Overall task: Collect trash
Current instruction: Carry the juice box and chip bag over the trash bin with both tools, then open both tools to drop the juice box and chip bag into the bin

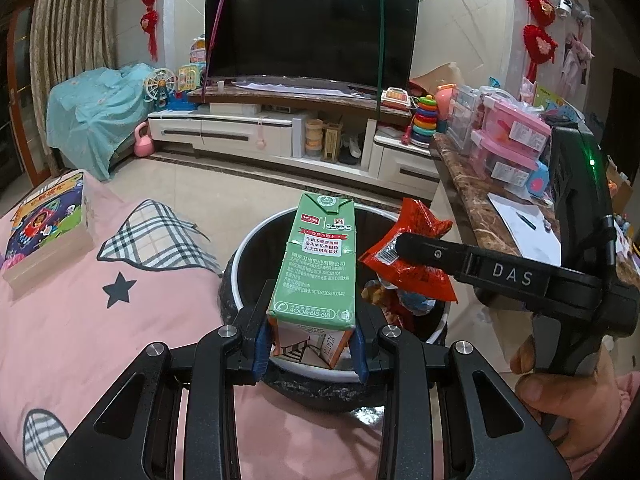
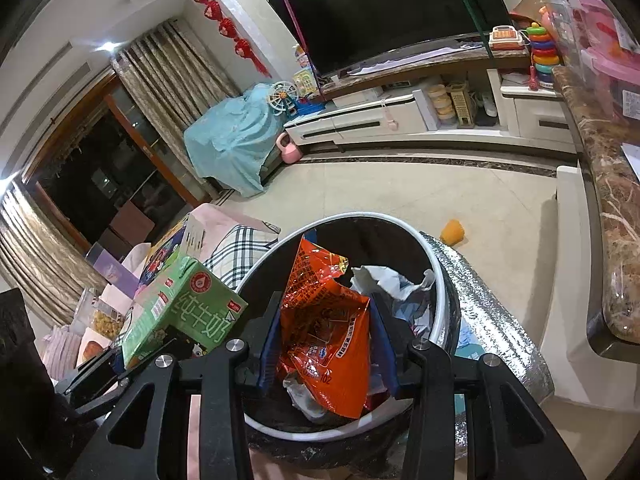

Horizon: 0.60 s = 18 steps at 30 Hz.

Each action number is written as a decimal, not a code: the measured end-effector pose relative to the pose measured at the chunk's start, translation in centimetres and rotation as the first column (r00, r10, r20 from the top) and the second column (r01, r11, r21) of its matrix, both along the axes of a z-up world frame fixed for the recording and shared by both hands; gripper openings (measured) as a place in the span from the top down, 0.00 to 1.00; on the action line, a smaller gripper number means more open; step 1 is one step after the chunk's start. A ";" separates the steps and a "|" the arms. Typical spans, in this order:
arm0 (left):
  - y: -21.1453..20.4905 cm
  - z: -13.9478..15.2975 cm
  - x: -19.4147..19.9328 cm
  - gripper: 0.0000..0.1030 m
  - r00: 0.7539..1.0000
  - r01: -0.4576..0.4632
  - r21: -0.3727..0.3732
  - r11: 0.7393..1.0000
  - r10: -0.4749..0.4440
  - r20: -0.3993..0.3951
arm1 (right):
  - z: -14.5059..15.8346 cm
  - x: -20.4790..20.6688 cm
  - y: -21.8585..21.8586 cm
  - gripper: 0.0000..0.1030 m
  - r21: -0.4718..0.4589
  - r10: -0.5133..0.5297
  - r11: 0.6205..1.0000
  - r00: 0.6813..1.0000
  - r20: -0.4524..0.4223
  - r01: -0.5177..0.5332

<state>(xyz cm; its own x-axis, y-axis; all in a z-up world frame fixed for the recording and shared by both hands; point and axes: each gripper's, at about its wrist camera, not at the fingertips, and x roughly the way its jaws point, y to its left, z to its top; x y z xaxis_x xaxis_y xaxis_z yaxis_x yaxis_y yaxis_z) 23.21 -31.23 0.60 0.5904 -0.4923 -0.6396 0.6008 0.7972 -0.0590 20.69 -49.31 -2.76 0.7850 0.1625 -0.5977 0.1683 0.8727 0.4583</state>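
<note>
Left gripper point(image 1: 311, 344): blue-padded fingers point(image 1: 262, 350) clamped on the lower end of a green milk carton point(image 1: 318, 264), held lengthwise above the open bin point(image 1: 256, 248), top end pointing toward the television point(image 1: 312, 28). Same carton in the right wrist view point(image 2: 188, 312), off to the left of the bin rim, tilted.

Right gripper point(image 2: 326, 350): fingers point(image 2: 267, 348) clamped on a crumpled orange-red snack bag point(image 2: 326, 320), hanging over the bin point(image 2: 434, 280) mouth. From the left wrist view, the gripper point(image 1: 400, 246) reaching in from the right, one black finger across the bag point(image 1: 416, 264), bag just beside the carton and above the bin's right half. A hand point(image 1: 560, 396) wrapped around that gripper's handle at lower right.

Inside the bin: black liner, crumpled white and grey paper point(image 2: 392, 284), other wrappers lower down.

Bin standing on the tiled floor point(image 2: 400, 196), touching a pink blanket point(image 1: 100, 320) with star and plaid patches on its left. A picture book point(image 1: 44, 232) on the blanket, well apart from the bin. Marble tabletop point(image 1: 488, 208) to the right, carrying pink plastic boxes point(image 1: 512, 136) and a sheet of paper. A small orange cup point(image 2: 453, 232) on the floor beyond the bin.
</note>
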 end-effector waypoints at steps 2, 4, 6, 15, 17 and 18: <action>-0.2 -0.2 0.2 0.71 1.000 0.000 0.006 1.000 0.000 -0.002 | -0.1 0.4 -0.1 0.60 -0.002 0.002 1.000 1.000 -0.007 -0.002; -0.4 -0.3 0.4 0.71 1.000 -0.001 0.009 1.000 0.001 -0.008 | -0.2 0.7 0.0 0.60 -0.008 0.003 1.000 1.000 -0.014 -0.003; -0.4 -0.4 0.5 0.71 1.000 -0.003 0.009 1.000 0.003 -0.015 | -0.4 0.8 -0.2 0.60 -0.007 0.001 1.000 1.000 -0.020 -0.001; -1.0 -0.7 0.9 0.71 0.999 -0.001 0.021 1.000 0.002 -0.034 | -0.7 1.6 -0.7 0.60 -0.009 -0.002 1.000 0.999 -0.036 0.002; -1.1 -0.8 1.0 0.71 0.999 -0.002 0.022 1.000 0.003 -0.037 | -0.8 1.8 -0.7 0.60 -0.008 0.000 1.000 0.999 -0.040 0.000; -1.1 -0.9 1.0 0.71 0.999 -0.003 0.022 1.000 0.004 -0.039 | -0.8 1.9 -0.6 0.60 -0.009 0.000 1.000 0.999 -0.042 -0.001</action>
